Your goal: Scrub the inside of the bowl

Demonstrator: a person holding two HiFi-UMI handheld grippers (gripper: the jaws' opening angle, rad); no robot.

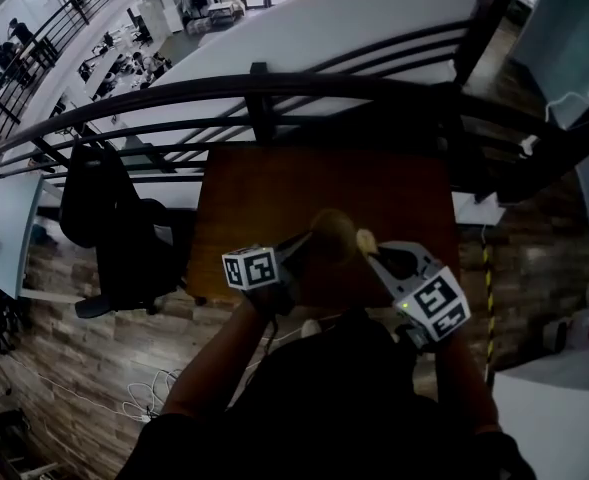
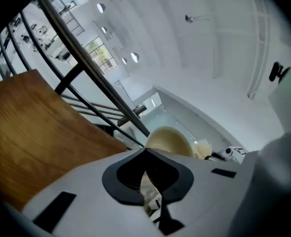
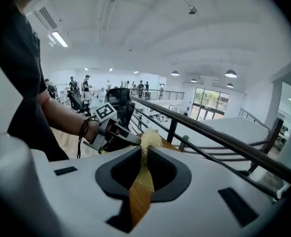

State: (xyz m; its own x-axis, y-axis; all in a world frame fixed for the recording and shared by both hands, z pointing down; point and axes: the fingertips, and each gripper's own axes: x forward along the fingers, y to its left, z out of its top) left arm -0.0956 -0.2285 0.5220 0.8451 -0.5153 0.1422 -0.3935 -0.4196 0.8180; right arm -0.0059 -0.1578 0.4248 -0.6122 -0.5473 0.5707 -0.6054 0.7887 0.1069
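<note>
Over the near part of the wooden table [image 1: 274, 193], our left gripper [image 1: 307, 242] pinches its jaws tight on the rim of the cream bowl [image 1: 334, 232]. Just right of the bowl, our right gripper [image 1: 372, 252] holds a yellow scrub pad [image 1: 365, 240] clamped narrowly at its jaw tips.

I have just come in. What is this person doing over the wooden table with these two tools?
A person holds a gripper in each hand above a wooden table that stands beside a dark railing. The left gripper is shut on the rim of a cream bowl and holds it up. The right gripper is shut on a yellow sponge, which sits right next to the bowl. Whether the sponge touches the inside of the bowl cannot be told.
</note>
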